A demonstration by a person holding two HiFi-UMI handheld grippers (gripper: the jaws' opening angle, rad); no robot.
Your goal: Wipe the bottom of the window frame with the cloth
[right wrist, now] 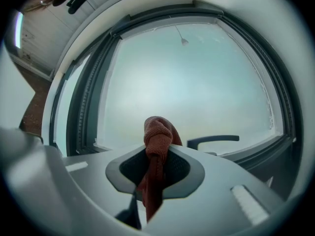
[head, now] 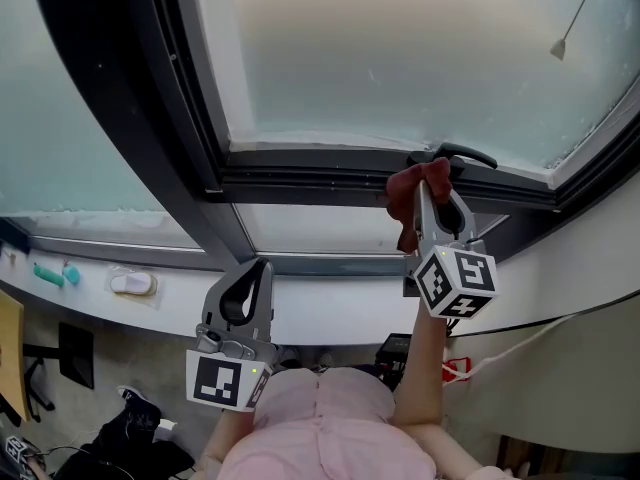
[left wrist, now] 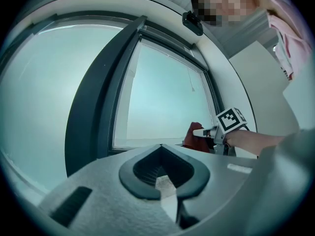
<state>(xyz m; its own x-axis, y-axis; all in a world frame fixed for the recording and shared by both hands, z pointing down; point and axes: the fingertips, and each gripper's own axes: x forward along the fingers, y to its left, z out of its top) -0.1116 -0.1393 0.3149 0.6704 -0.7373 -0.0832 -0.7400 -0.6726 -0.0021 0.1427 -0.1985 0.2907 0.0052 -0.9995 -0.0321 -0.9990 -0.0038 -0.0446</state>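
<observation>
A dark red cloth (head: 408, 196) is pinched in my right gripper (head: 428, 190), which is shut on it. The cloth's bunched end presses against the dark bottom window frame (head: 320, 173), just left of the black window handle (head: 468, 154). In the right gripper view the cloth (right wrist: 156, 136) sticks up from between the jaws, with the handle (right wrist: 212, 141) behind it. My left gripper (head: 252, 273) hangs lower and to the left, below the frame, shut on nothing. The left gripper view shows the cloth (left wrist: 193, 136) and the right gripper (left wrist: 205, 132) off to the right.
A thick dark mullion (head: 140, 108) runs diagonally on the left. The white sill (head: 330, 303) below carries a teal item (head: 55, 274) and a small white item (head: 132, 284). A blind cord pull (head: 560, 48) hangs at the upper right. A black cable and red item (head: 455, 369) lie below.
</observation>
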